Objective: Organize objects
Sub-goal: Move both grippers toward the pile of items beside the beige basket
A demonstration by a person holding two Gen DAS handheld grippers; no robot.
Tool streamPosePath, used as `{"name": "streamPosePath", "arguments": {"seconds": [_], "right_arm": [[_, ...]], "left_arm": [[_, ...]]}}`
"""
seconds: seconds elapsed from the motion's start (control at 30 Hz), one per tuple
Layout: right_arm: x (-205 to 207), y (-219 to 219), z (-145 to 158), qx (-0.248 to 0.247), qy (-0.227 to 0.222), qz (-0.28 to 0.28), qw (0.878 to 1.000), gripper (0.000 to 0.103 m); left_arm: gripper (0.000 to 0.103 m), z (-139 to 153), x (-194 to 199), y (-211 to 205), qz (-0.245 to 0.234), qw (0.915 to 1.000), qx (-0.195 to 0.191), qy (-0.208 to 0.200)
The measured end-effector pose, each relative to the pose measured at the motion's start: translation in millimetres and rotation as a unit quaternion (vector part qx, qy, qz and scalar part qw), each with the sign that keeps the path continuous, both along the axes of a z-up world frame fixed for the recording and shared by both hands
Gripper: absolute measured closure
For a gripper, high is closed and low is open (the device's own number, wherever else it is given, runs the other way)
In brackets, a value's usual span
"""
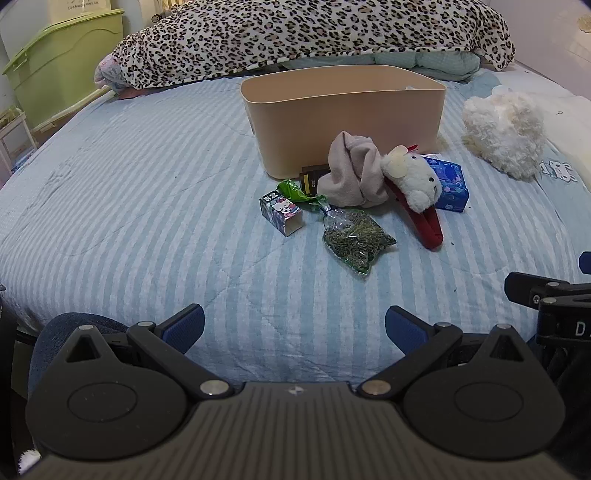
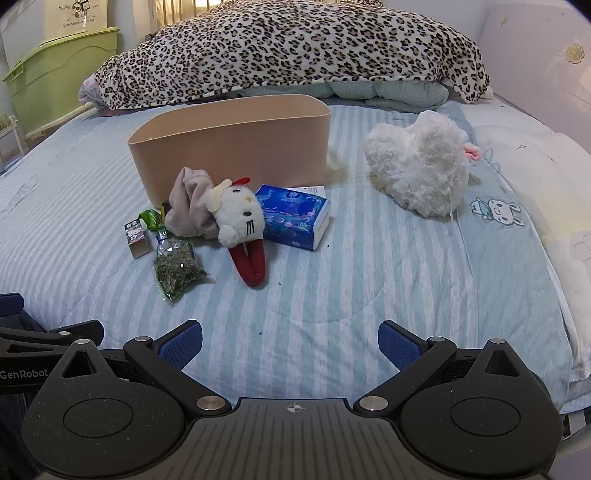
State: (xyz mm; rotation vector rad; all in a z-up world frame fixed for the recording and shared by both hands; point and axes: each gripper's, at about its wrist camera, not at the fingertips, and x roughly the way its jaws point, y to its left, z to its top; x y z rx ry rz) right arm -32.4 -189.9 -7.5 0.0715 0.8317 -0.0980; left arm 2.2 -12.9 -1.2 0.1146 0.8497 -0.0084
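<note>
A beige bin (image 1: 343, 110) (image 2: 236, 147) stands on the striped bed. In front of it lie a beige cloth (image 1: 351, 173) (image 2: 190, 206), a white cat plush with red legs (image 1: 413, 181) (image 2: 240, 218), a blue tissue pack (image 1: 450, 182) (image 2: 295, 218), a clear bag of dried greens (image 1: 354, 240) (image 2: 177, 267), a small cartoon box (image 1: 281, 216) (image 2: 137, 236), a green wrapper (image 1: 291, 192) (image 2: 149, 218) and a dark packet (image 1: 312, 177). My left gripper (image 1: 294, 326) and right gripper (image 2: 290, 341) are open and empty, low near the bed's front, well short of the objects.
A fluffy white plush (image 1: 504, 129) (image 2: 421, 162) lies to the right. A leopard-print blanket (image 1: 306, 33) (image 2: 288, 51) is heaped behind the bin. A green storage box (image 1: 62, 62) (image 2: 55, 66) stands off the bed at left.
</note>
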Motion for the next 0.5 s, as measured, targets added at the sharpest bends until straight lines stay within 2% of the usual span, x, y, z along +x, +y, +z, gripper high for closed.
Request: {"name": "streamPosePath", "arguments": {"seconds": [0.5], "right_arm": [[3.7, 0.3, -2.4, -0.003, 0.004, -0.002, 1.000, 0.000]], "left_arm": [[0.000, 0.1, 2.6, -1.5, -0.003, 1.0000, 0.002, -0.003]]}}
